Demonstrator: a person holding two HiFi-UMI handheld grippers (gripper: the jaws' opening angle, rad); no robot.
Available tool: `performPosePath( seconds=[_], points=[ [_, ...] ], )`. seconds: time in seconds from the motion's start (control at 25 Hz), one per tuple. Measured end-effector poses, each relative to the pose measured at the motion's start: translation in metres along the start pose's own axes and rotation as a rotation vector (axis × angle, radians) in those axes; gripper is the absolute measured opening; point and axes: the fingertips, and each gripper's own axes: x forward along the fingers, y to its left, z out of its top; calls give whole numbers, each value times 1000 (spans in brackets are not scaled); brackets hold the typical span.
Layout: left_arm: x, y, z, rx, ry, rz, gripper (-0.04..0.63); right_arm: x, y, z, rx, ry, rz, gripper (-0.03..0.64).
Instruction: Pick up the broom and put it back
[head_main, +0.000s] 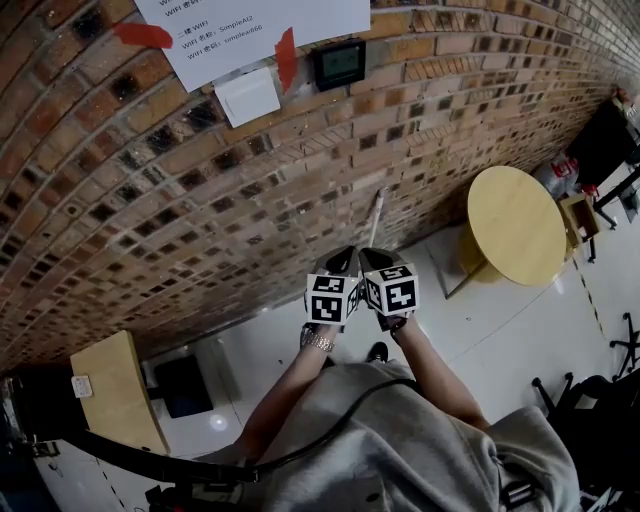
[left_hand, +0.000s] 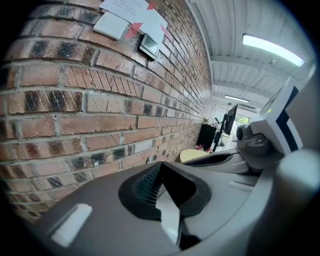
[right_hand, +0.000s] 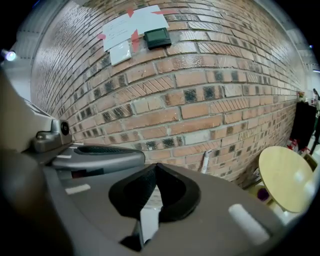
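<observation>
The broom's white handle leans upright against the brick wall, just beyond my two grippers. Its top end shows to the right of the right gripper's jaws, apart from them. My left gripper and right gripper are side by side in front of the person's body, pointing at the wall. The right gripper is shut, with its black pads meeting and nothing between them. The jaws of the left gripper also meet at the tips and hold nothing. The broom's head is hidden behind the grippers.
A round yellow table stands by the wall to the right, with a black cabinet and chairs beyond it. At the lower left is a wooden table with a dark box beside it. A paper notice and a black panel hang on the wall.
</observation>
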Motion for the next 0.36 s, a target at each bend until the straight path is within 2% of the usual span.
performPosePath(
  seconds=[0.36],
  points=[
    [-13, -4, 0, -11, -20, -2, 5, -9, 10, -1, 7, -14, 16, 0]
  ],
)
